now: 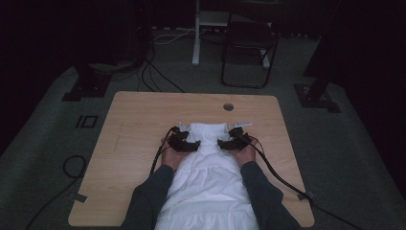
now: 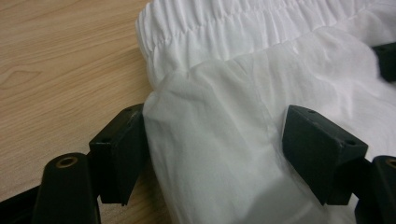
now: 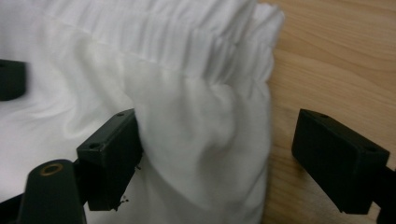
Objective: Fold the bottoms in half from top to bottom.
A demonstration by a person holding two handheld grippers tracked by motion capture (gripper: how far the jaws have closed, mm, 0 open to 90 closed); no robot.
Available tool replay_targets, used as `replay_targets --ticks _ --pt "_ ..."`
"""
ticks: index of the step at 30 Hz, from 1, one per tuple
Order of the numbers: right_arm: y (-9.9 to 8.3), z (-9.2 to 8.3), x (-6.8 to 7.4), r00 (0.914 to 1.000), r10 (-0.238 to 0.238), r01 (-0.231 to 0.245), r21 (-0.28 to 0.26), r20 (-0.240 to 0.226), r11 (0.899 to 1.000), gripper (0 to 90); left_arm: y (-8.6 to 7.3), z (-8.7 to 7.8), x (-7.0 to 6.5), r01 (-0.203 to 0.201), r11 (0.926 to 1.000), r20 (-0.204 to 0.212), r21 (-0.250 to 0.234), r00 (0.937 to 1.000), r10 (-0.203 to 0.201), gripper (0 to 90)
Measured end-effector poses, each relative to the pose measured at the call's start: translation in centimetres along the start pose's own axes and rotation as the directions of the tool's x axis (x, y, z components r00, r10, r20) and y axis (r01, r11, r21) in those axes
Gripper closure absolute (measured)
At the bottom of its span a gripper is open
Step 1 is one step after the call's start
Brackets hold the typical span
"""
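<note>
A white garment [image 1: 207, 172] lies flat on the bench [image 1: 139, 124], gathered waistband farthest from the person. The left hand-held gripper [image 1: 184, 142] and right hand-held gripper [image 1: 233, 140] both stand wide open, each straddling a fabric fold unpinched. Probably folding: next, both must close on the cloth.

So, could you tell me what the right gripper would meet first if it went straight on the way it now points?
Most likely the white garment: a fold of it already lies between the right gripper's open jaws, with the gathered elastic band just beyond. Past that looks like bare wooden table, though depth is hard to judge.
</note>
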State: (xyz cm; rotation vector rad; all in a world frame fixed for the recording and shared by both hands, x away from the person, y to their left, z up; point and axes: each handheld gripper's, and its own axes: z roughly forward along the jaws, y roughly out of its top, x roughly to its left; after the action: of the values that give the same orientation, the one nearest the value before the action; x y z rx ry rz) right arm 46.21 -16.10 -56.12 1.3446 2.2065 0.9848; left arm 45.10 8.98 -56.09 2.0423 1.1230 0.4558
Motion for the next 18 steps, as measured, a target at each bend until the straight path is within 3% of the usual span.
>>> replay_targets --ticks 2,6,7,8,9,10,11,13,14,15,16,17,18 --pt "0.0 0.0 0.0 1.0 -0.002 0.002 -0.003 0.005 1.0 23.2 0.0 0.0 -0.1 -0.011 0.9999 -0.008 0.004 0.9999 0.011 24.1" --pt "-0.1 -0.5 0.3 0.9998 -0.018 0.018 -0.011 -0.002 1.0 52.9 0.1 0.0 -0.5 -0.01 0.9999 -0.032 0.013 0.9994 0.01 27.8" --pt "-0.1 -0.5 0.5 0.9997 -0.024 0.023 -0.013 -0.008 1.0 59.6 0.1 -0.2 -0.7 -0.007 0.9999 -0.025 0.013 0.9996 0.008 33.6" --pt "-0.1 -0.5 0.5 0.9997 -0.024 0.023 -0.013 -0.008 1.0 59.6 0.1 -0.2 -0.7 -0.007 0.9999 -0.025 0.013 0.9996 0.008 37.8" --pt "-0.3 -0.6 0.9 0.9996 -0.021 0.02 -0.022 -0.021 1.0 68.7 0.1 -0.4 -0.9 -0.002 0.9999 -0.018 0.017 0.9998 0.003 42.4" --pt "-0.3 -0.6 0.9 0.9996 -0.021 0.02 -0.022 -0.021 1.0 68.7 0.1 -0.4 -0.9 -0.002 0.9999 -0.018 0.017 0.9998 0.003 47.5" --pt "-0.3 -0.6 0.9 0.9994 -0.005 0.005 -0.023 -0.033 1.0 78.5 0.0 -0.6 -1.0 0.0 0.9998 -0.016 0.022 0.9999 0.0 53.5" --pt "-0.3 -0.6 0.8 0.9981 0.019 -0.02 -0.019 -0.058 1.0 83.6 0.0 -0.6 -1.0 0.006 0.9998 -0.009 0.021 0.9999 -0.005 66.0" --pt "-0.3 -0.6 0.8 0.9981 0.019 -0.02 -0.019 -0.058 1.0 83.6 -0.1 -0.7 -0.8 0.023 0.9995 0.017 0.023 0.9996 -0.023 66.0" --pt "-0.2 -0.6 0.7 0.9973 0.026 -0.027 -0.016 -0.068 1.0 84.6 -0.1 -0.7 -0.6 0.051 0.9985 0.039 0.018 0.9979 -0.052 72.6" --pt "-0.2 -0.6 0.7 0.9973 0.026 -0.027 -0.016 -0.068 1.0 84.6 -0.1 -0.7 -0.6 0.051 0.9985 0.039 0.018 0.9979 -0.052 78.3" --pt "-0.2 -0.6 0.6 0.9965 0.022 -0.024 -0.022 -0.081 0.999 85.1 0.0 -0.9 -0.3 0.081 0.9966 0.053 0.013 0.9952 -0.082 82.0" --pt "0.0 -0.8 0.5 0.9955 0.017 -0.02 -0.036 -0.093 0.999 85.7 0.2 -1.1 -0.3 0.076 0.9971 0.049 0.002 0.9959 -0.076 82.0"
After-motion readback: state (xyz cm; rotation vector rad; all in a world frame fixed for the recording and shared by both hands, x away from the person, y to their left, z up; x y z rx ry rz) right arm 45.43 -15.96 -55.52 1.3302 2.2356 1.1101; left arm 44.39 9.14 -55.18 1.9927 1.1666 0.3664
